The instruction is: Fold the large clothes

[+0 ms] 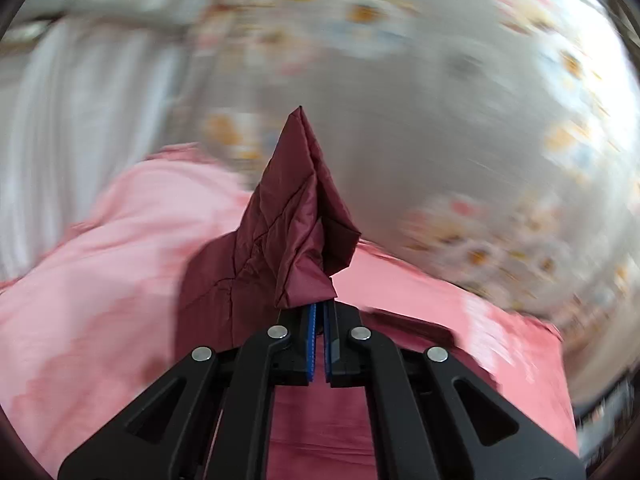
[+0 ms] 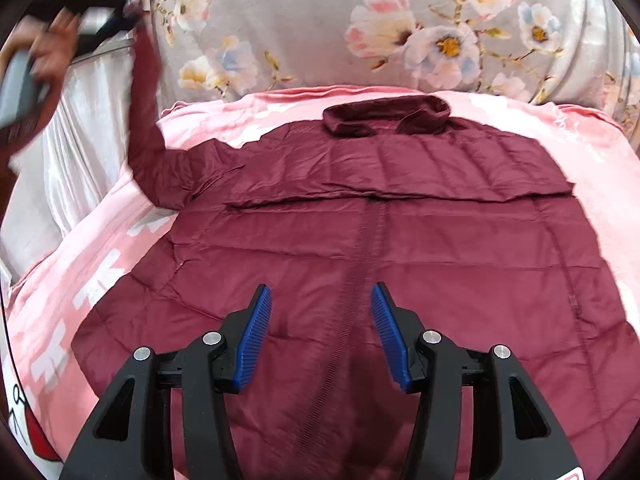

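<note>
On the bed, over a pink blanket (image 2: pixel 120 216), the maroon quilted jacket (image 2: pixel 400 248) lies spread flat with its collar (image 2: pixel 384 118) toward the floral headboard cover (image 2: pixel 304 28) and its zipper line (image 2: pixel 360 272) running down the middle, a layout that exposes both sides for folding inward. The left claw (image 1: pixel 319 320) is clenched on the end of the sleeve (image 1: pixel 296 216), with the fabric bunched and peaking above the pads; in the right wrist view that sleeve (image 2: pixel 146 120) rises steeply from the shoulder to the raised hand (image 2: pixel 52 44), which suggests it is being lifted to be carried across the body. The right claw (image 2: pixel 322 336) is released, its blue pads (image 2: pixel 256 332) standing apart above the zipper line with nothing between them, probably ready to steady the front panel. The left wrist view is heavily blurred beyond the sleeve, so the background pattern is indistinct. The lower hem is hidden behind the right claw, and the other sleeve cannot be made out.
</note>
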Demonstrator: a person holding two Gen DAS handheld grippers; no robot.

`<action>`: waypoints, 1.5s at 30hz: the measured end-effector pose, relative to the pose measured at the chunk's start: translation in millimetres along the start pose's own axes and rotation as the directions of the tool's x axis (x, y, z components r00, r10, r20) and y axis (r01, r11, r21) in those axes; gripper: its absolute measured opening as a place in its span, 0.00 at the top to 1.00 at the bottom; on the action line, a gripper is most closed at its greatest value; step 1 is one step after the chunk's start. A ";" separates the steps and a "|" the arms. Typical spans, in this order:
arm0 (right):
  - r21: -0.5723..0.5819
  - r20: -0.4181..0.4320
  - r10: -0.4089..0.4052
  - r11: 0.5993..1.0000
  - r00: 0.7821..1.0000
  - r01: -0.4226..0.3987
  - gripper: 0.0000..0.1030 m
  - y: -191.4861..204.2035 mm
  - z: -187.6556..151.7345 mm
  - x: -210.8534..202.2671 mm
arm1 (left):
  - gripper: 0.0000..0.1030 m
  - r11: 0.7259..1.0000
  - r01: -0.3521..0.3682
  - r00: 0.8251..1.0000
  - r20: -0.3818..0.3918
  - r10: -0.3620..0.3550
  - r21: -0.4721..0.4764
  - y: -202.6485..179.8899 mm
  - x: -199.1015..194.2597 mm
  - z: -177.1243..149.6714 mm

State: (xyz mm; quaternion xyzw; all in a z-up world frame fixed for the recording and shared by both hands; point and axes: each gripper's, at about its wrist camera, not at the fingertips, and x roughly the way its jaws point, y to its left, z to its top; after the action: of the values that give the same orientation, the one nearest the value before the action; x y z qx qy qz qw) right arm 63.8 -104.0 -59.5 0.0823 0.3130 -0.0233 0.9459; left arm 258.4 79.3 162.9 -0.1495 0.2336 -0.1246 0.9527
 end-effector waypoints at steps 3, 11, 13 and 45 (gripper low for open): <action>0.001 0.017 -0.022 1.000 1.000 0.022 0.50 -15.0 -2.0 -10.9 | 0.99 0.994 0.081 0.996 -0.034 -0.078 0.079 -69.1 14.7 -20.4; 0.067 0.006 -0.100 0.993 0.995 0.099 0.50 -72.1 -10.2 -24.0 | 0.84 0.972 0.199 0.958 -0.237 -0.164 0.129 -170.3 87.5 -117.3; 0.097 -0.002 -0.123 0.988 0.992 0.123 0.50 -91.0 -10.6 -25.5 | 0.57 0.972 0.197 0.949 -0.273 -0.156 0.130 -175.2 99.1 -141.2; 0.359 -0.105 -0.030 0.931 0.994 0.066 0.96 -186.4 119.9 115.2 | 0.37 0.845 -0.088 0.928 -0.352 -0.123 -0.528 133.4 148.9 -149.3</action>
State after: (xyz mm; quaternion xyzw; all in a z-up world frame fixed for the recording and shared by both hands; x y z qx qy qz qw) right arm 209.0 -307.2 -59.6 0.2485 0.3510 -0.0996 0.8973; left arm 336.8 123.0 -70.0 -0.3847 0.4341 -0.0895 0.8096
